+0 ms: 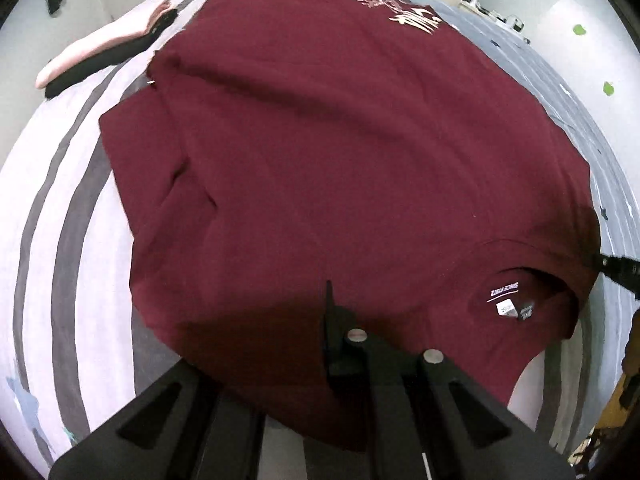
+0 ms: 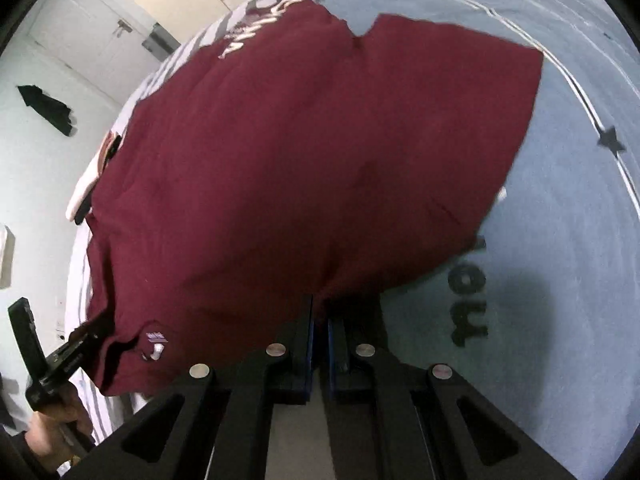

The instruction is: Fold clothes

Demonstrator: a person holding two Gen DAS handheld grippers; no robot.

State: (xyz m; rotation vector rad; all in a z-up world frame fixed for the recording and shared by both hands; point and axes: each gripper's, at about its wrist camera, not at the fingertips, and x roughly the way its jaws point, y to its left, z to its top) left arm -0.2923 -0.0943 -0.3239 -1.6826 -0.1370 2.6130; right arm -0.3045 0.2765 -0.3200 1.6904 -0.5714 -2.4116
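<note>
Left gripper [image 1: 329, 292]: jaws together, clamped on the near edge of the maroon shirt [image 1: 340, 152], beside the collar [image 1: 520, 276] with its white label. The cloth drapes over one finger and hides it.

Right gripper [image 2: 320, 308]: jaws together, pinching the shirt's near edge on the other side of the collar; blue pads show just behind the fold of cloth.

The shirt lies spread across the bed [image 1: 60, 200], one sleeve out flat to the left in the left view, pale lettering [image 1: 412, 16] at the far end. The bedding is striped grey and white on one side, plain grey with dark stars on the other. Pink and black garments [image 1: 100, 56] lie at the bed's far left edge, apart from the shirt.
</note>
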